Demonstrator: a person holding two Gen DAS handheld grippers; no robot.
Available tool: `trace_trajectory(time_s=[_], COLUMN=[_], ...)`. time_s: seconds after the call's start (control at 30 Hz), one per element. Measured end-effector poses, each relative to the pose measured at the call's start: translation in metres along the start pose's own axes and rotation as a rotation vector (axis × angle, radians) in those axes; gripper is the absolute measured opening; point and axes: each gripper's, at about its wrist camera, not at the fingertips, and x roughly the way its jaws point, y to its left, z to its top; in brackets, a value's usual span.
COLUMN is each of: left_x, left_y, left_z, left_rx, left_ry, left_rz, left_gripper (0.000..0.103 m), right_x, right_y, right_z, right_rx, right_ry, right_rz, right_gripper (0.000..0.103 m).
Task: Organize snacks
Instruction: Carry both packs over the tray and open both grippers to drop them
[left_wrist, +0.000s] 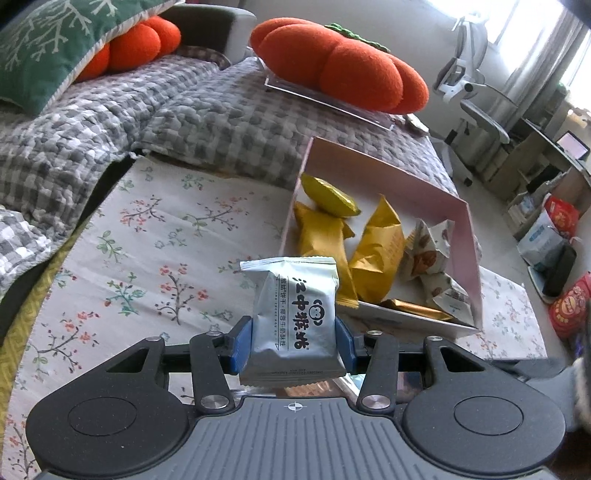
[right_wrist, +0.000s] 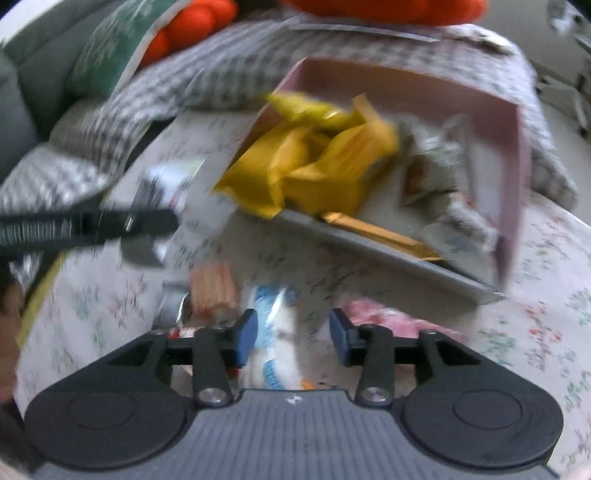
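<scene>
My left gripper (left_wrist: 293, 341) is shut on a pale grey-blue snack packet (left_wrist: 295, 317) with black characters, held upright above the floral cloth, just left of the pink box (left_wrist: 388, 162). The box holds several yellow packets (left_wrist: 376, 251), a gold bar (left_wrist: 417, 308) and white nut-print packets (left_wrist: 428, 247). In the blurred right wrist view my right gripper (right_wrist: 291, 334) is open over a white-and-blue packet (right_wrist: 275, 328) lying between its fingers, with an orange packet (right_wrist: 212, 291) to the left and a pink one (right_wrist: 384, 317) to the right. The pink box (right_wrist: 513, 155) is ahead.
The floral cloth (left_wrist: 147, 258) covers the table. A grey checked blanket (left_wrist: 184, 107), orange pumpkin cushions (left_wrist: 343, 62) and a green pillow (left_wrist: 48, 48) lie behind. My left gripper's black body (right_wrist: 92, 225) shows at the left of the right wrist view. Bags stand on the floor at right (left_wrist: 554, 236).
</scene>
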Motion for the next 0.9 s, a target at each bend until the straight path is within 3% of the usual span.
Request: trace_trajectory(time_s=[0.13,0.17,0.2,0.33,0.73,0.9], left_x=[0.003,0.003,0.004,0.002,0.01,0.033], left_y=[0.005,0.007,0.008,0.01,-0.02,-0.06], left_z=[0.001,0.0,0.001,0.002,0.031,0.044], left_rx=[-0.005,-0.008,-0.013,-0.019,0.035,0.136], left_ry=[0.003,0.005,0.007,0.002,-0.044,-0.064], left_rz=[0.023,0.026,0.026,0.016,-0.067,-0.127], left_gripper=[0.045,0.045,0.045,0.045,0.045,0.045], right_x=[0.025,0.032,0.035,0.029,-0.047,-0.056], right_y=[0.016,0.018,0.019,0.019,-0.022,-0.063], right_z=[-0.002,-0.003,-0.004,0.001,0.021,0.028], right_rx=[-0.061,-0.065,-0.064,-0.055,0.102,0.255], right_ry=[0.071,0.088,0.093,0.102,-0.104,-0.192], right_rz=[0.011,0.007,0.0,-0.032,0.062,-0.019], right_gripper=[0.038,0.035,0.022,0.018,0.018,0.018])
